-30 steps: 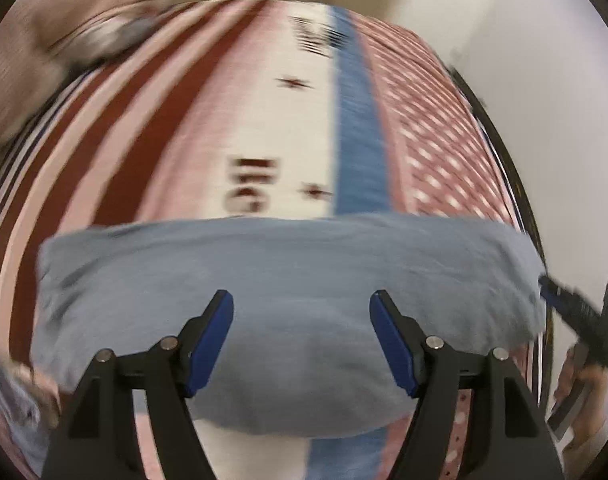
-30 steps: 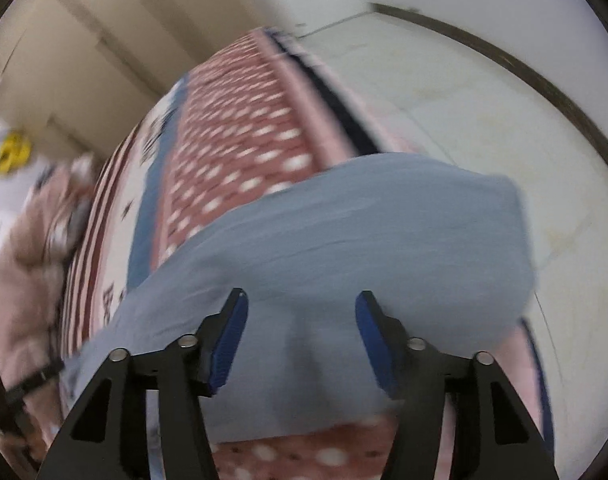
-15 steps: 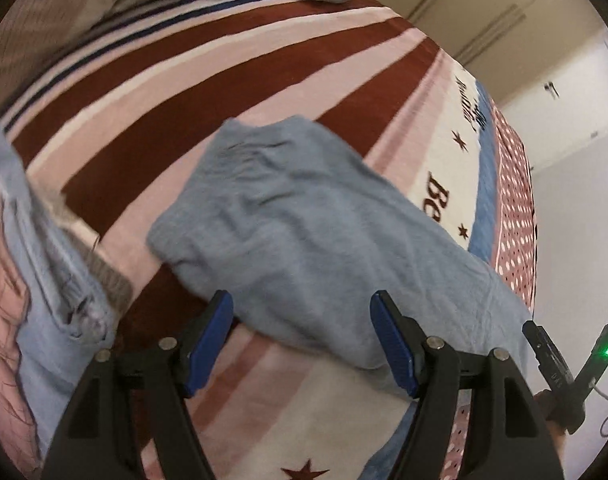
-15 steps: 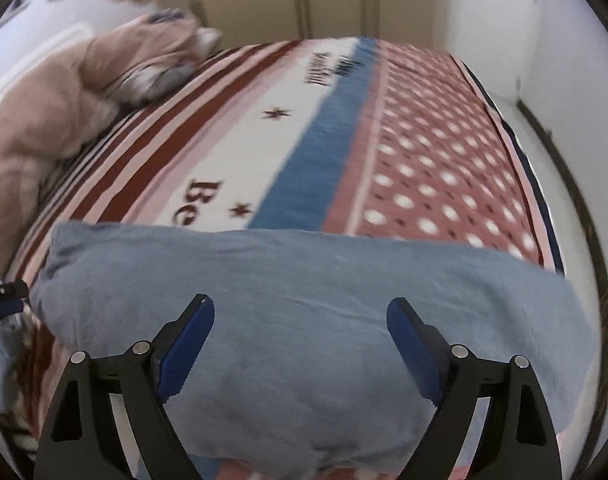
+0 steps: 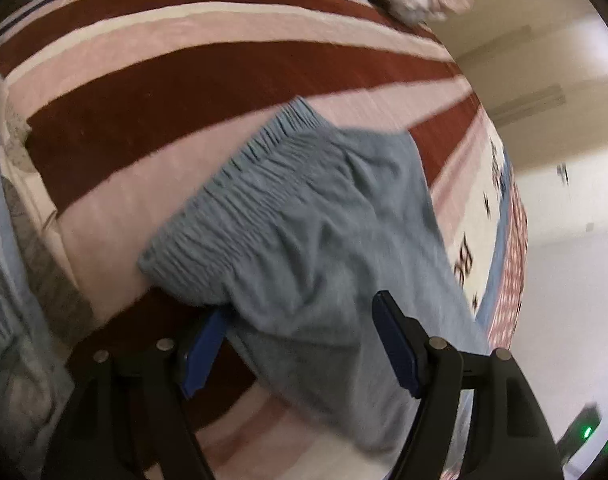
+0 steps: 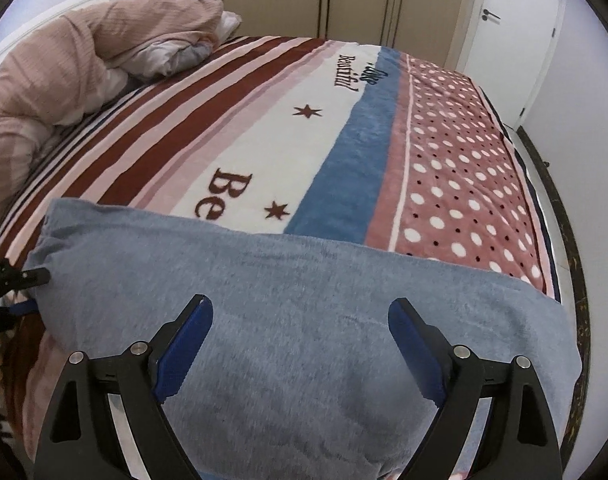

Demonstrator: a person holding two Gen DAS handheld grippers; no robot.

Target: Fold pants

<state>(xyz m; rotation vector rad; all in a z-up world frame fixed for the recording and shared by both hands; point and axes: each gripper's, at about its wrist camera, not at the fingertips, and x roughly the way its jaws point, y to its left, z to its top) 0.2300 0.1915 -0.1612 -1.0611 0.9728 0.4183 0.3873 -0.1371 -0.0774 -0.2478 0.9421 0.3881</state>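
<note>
While the left gripper [image 5: 300, 344] noses down at the bed [image 5: 152, 80], its jaws stand apart astride the near edge of the pants [image 5: 315, 216], clamping nothing. Soft grey-blue knit, ribbed elastic waistband at upper left; the fabric runs diagonally down to the right over a fleecy striped blanket [image 5: 224, 60].

From the right wrist, the pants [image 6: 304, 300] lie as a long band running left to right across the blanket [image 6: 443, 160]. The right gripper [image 6: 300, 344] hangs above them, jaws wide apart and empty.
</note>
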